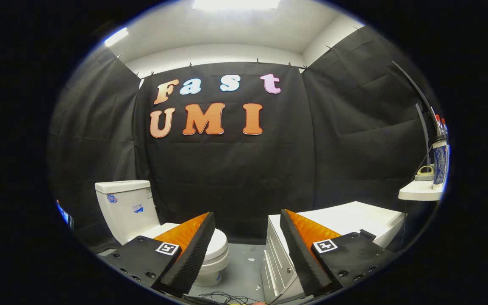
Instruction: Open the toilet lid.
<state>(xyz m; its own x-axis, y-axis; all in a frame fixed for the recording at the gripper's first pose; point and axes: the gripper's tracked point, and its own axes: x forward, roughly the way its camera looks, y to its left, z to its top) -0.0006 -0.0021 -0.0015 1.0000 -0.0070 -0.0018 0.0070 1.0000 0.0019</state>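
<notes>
Toilet [214, 254] stands beyond and partly behind the left finger, lid [218, 241] down, tank [125, 207] against the wall. Gripper [247, 250] spread wide and empty, held well back, presumably for approach. White cabinet [354, 216] lies beyond the right finger.

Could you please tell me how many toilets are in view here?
1: the toilet stands beyond the open gripper, partly behind its one finger, lid down, left of the white cabinet.

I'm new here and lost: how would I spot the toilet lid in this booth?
Find the black cloth wall; the white toilet stands at its foot, opposite the white cabinet. Its lid lies flat, closed, on the bowl before the tank, beyond the open claw.
</notes>
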